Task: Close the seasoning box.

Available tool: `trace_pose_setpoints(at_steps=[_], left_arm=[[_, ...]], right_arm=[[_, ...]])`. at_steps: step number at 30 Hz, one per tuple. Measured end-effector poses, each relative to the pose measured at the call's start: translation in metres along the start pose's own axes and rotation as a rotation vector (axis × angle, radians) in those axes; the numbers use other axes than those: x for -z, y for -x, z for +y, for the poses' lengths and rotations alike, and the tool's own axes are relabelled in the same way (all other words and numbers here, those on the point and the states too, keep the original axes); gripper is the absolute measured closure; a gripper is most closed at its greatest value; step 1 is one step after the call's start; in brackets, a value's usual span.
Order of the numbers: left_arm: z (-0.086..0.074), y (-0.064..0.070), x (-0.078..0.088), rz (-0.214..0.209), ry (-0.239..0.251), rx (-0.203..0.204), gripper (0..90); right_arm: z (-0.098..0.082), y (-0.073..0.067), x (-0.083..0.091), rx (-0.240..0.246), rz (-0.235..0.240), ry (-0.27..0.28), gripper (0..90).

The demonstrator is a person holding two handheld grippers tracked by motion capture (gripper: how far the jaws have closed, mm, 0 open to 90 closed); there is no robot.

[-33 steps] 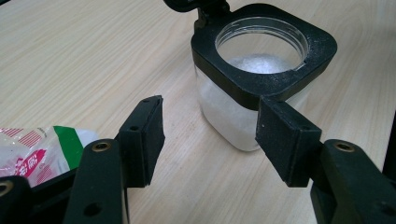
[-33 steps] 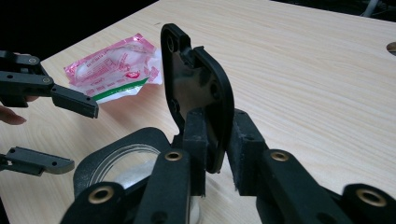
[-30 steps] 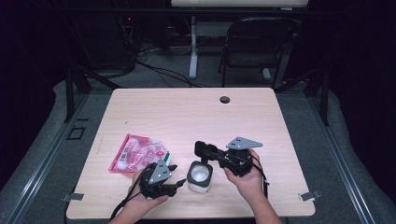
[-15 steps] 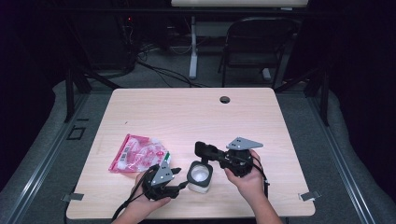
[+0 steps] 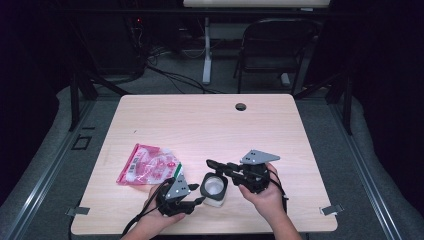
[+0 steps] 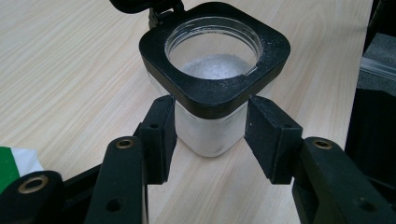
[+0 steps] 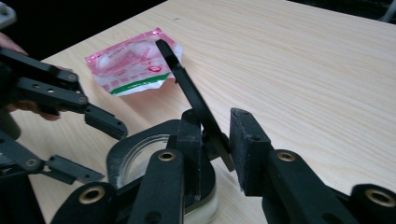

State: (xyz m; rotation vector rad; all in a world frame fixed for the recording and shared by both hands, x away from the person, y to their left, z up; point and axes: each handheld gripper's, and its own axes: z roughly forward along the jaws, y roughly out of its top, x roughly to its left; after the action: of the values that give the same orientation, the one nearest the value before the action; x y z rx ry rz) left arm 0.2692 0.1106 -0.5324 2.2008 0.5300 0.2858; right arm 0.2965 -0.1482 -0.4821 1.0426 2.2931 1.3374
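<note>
Lower centre of the high view: the left gripper (image 6: 210, 135) has just been closing around the jar (image 6: 212, 93), pads not quite touching; the right gripper (image 7: 215, 154), just opening, loosely straddles its flipped-up lid (image 7: 187, 93), seen close.

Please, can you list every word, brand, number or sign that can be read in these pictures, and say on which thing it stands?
None can be read.
Pink packet: it carries red and green print, too small and blurred to make out.
Jar: no label or print on its black rim or frosted side.
Table: bare wood, no marking.
</note>
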Motion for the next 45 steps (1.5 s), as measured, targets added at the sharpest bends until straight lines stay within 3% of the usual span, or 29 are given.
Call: trace_pose_setpoints(at_steps=[5,18,21,25,32,41,45], left_arm=[[0.000,0.001,-0.001,0.005,-0.004,-0.009,54.3],[0.000,-0.001,-0.002,-0.002,0.007,0.005,54.5],[-0.002,-0.001,-0.003,-0.006,0.009,0.012,54.2],[-0.003,0.000,-0.005,-0.002,0.006,0.003,53.9],[-0.004,0.000,-0.006,0.001,0.005,0.004,53.2],[-0.005,0.000,-0.007,-0.001,0.005,0.010,53.0],[-0.006,0.000,-0.008,-0.006,0.003,0.014,52.4]], right_arm=[[0.001,-0.005,0.000,0.027,0.006,-0.014,71.9],[0.001,-0.010,0.000,0.045,0.022,-0.029,67.4],[0.002,-0.013,0.000,0.049,0.005,-0.036,67.4],[-0.003,-0.022,0.000,0.099,-0.027,-0.037,65.0],[-0.014,-0.035,-0.002,0.155,-0.080,0.018,63.9],[-0.023,-0.043,-0.001,0.182,-0.087,0.032,57.0],[-0.029,-0.048,-0.002,0.219,-0.102,0.039,54.6]])
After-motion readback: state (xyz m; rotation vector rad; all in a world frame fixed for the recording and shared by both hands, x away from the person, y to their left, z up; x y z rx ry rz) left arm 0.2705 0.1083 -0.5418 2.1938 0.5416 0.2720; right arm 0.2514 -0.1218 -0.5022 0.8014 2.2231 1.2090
